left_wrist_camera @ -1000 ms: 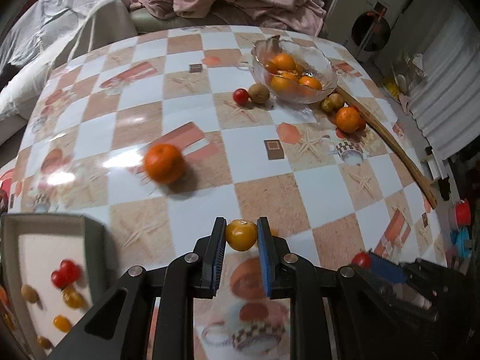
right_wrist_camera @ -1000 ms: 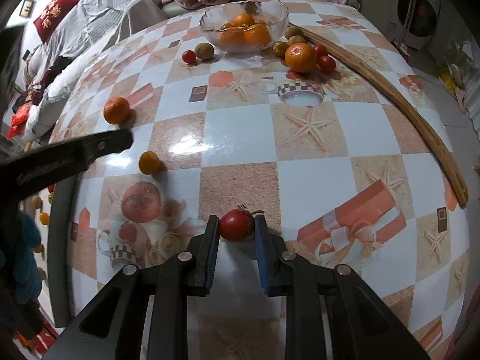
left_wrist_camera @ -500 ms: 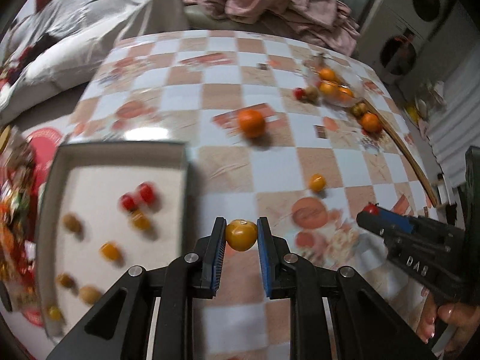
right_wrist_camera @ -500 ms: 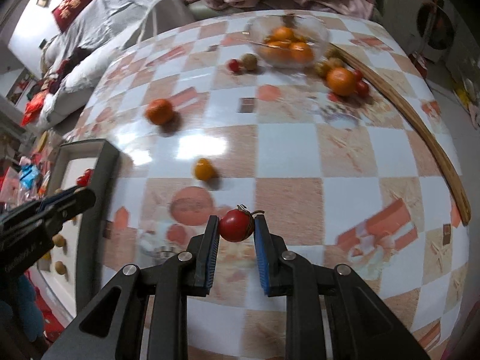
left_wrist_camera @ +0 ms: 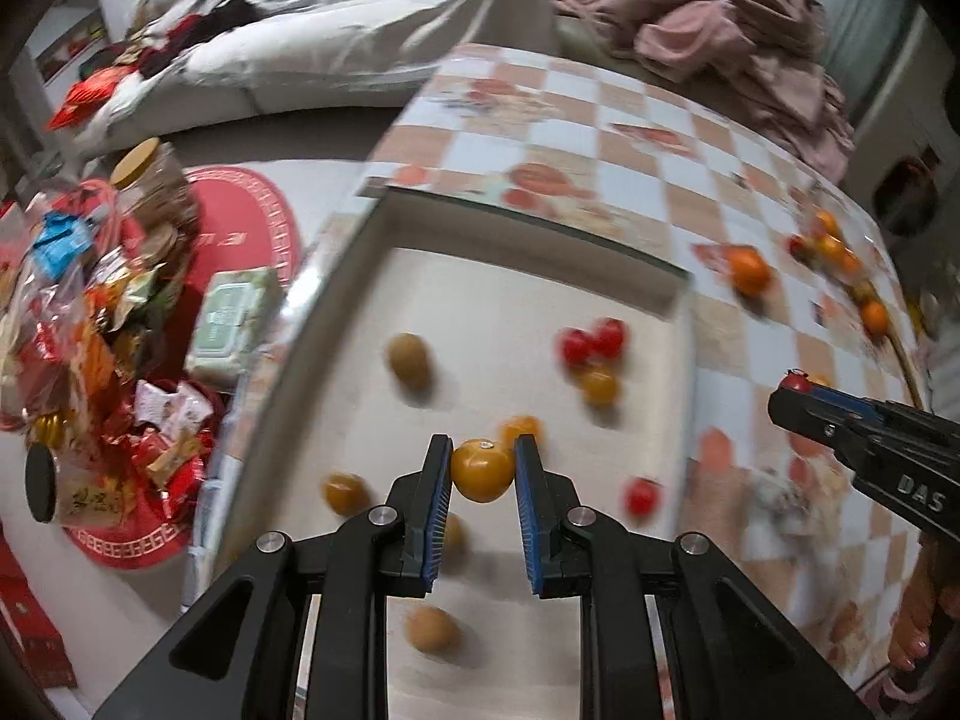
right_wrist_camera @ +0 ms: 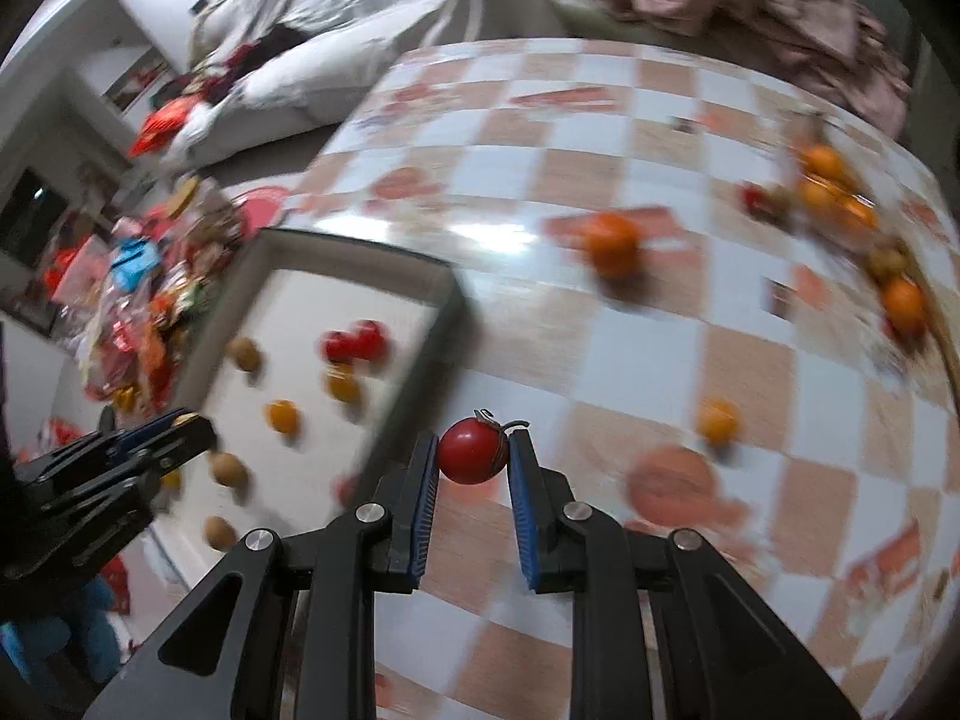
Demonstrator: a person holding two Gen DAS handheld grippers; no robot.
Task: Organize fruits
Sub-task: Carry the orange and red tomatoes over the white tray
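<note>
My left gripper point(left_wrist_camera: 482, 468) is shut on a yellow tomato point(left_wrist_camera: 482, 471) and holds it above the white tray point(left_wrist_camera: 516, 282), which has several small red, yellow and brown fruits in it. My right gripper point(right_wrist_camera: 471, 450) is shut on a red cherry tomato point(right_wrist_camera: 471, 450) above the table, just right of the tray point(right_wrist_camera: 444, 312). It also shows at the right of the left wrist view point(left_wrist_camera: 798, 384). An orange point(right_wrist_camera: 612, 243) and a small yellow fruit point(right_wrist_camera: 717, 420) lie on the checked table. A bowl of oranges point(right_wrist_camera: 831, 186) is far right.
A pile of snack packets and a jar point(left_wrist_camera: 150, 192) lies left of the tray on a red mat. A sofa with clothes point(left_wrist_camera: 720, 30) stands behind the table. A long wooden stick point(right_wrist_camera: 945, 354) lies along the table's right side.
Both grippers have swung left with their fruits. The left one is now over the tray; the right one is now close to the tray's right rim.
</note>
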